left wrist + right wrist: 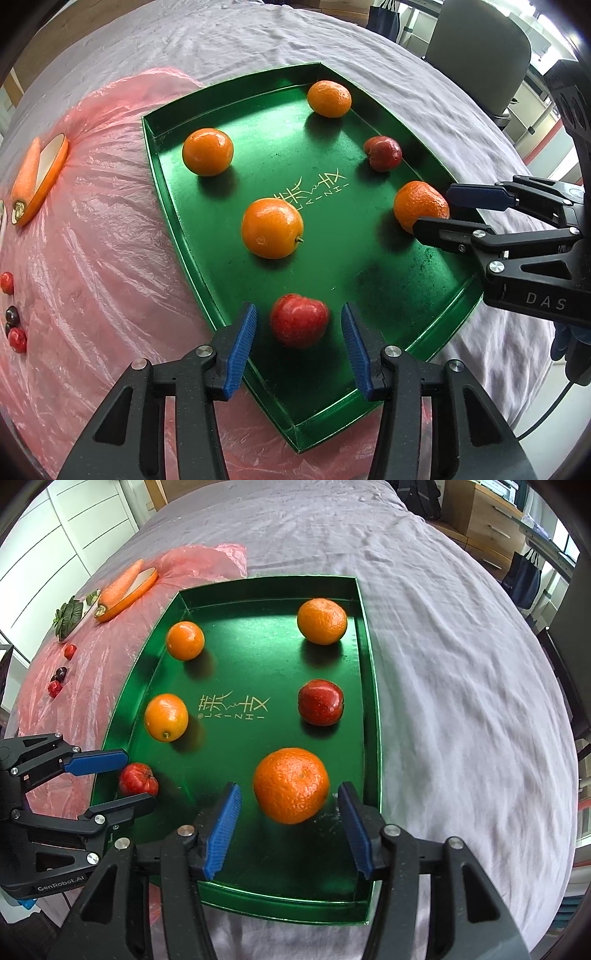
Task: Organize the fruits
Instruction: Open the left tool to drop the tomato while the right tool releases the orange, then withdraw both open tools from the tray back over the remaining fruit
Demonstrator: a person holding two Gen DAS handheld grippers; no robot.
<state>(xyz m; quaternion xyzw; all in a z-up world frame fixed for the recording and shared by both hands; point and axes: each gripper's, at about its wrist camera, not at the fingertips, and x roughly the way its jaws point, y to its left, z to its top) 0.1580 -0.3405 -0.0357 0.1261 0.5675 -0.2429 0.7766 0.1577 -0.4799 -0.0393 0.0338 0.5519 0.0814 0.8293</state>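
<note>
The left gripper was seen with its jaws apart around a red fruit, the pads clear of it. The right gripper stood wide, pads clear of a mandarin. Both fruits lay in the green tray, at six o'clock in each wrist view. Being round and unheld, either could be nudged by a jaw drawn back carelessly and rolled toward the low rim. Small fruits were left on the pink sheet at nine o'clock.

four oranges, two red apples, one green tray, one carrot
</note>
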